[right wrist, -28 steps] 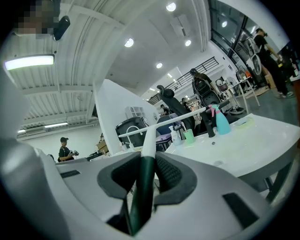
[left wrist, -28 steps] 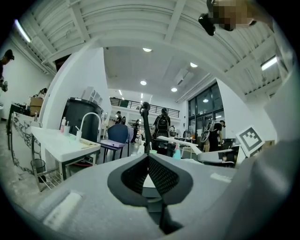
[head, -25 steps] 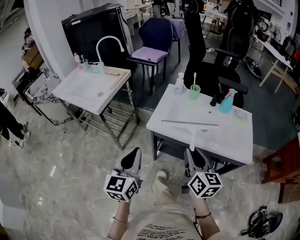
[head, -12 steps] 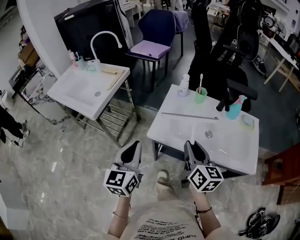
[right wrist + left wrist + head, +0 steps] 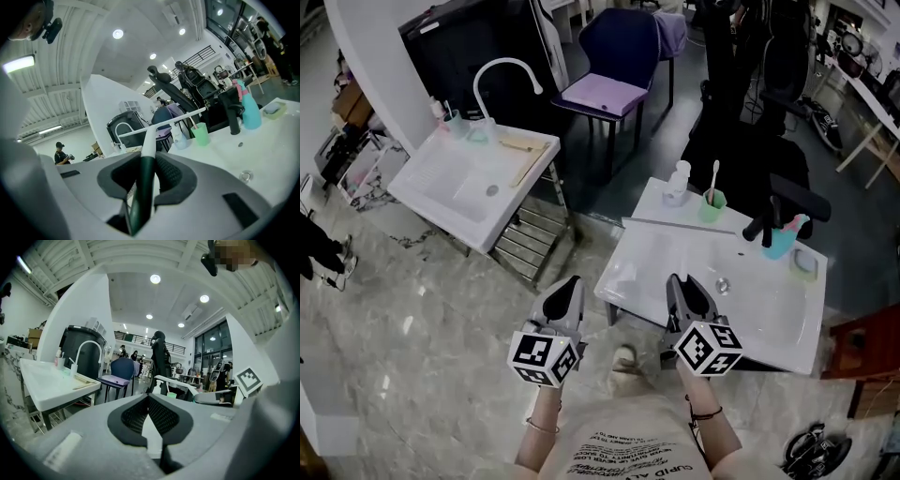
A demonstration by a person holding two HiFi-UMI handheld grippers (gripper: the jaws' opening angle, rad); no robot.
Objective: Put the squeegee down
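Right gripper [image 5: 682, 287]: clamped on the squeegee [image 5: 679, 226], pads pressed to either side of its dark handle [image 5: 142, 187]; held over the near edge of the right-hand sink top [image 5: 642, 267], pointing towards the far edge

Squeegee: white shaft [image 5: 146, 143] running out from the jaws to a long thin blade [image 5: 164, 123]; blade set crosswise along the far edge of the sink top, just in front of the pump bottle and the green cup; not clear whether resting on the top or held just above it

Left gripper [image 5: 565, 286]: jaw tips drawn together, nothing between them; held above the floor [image 5: 412, 309], beside the near left corner of the sink top, level with the right gripper and well apart from the squeegee

Far edge of sink top, left to right: white pump bottle [image 5: 677, 184]; green cup [image 5: 711, 202] with a toothbrush standing in it; black tap [image 5: 766, 225]; blue bottle [image 5: 781, 241]; small dish [image 5: 804, 263] towards the far right corner

Basin of the same sink: drain [image 5: 722, 285] near the middle

Second sink [image 5: 459, 183], to the left and well apart: curved white tap [image 5: 502, 80] at its far edge, small bottles at its far left corner

Beyond both sinks: purple chair [image 5: 614, 75]; black office chair [image 5: 750, 112]
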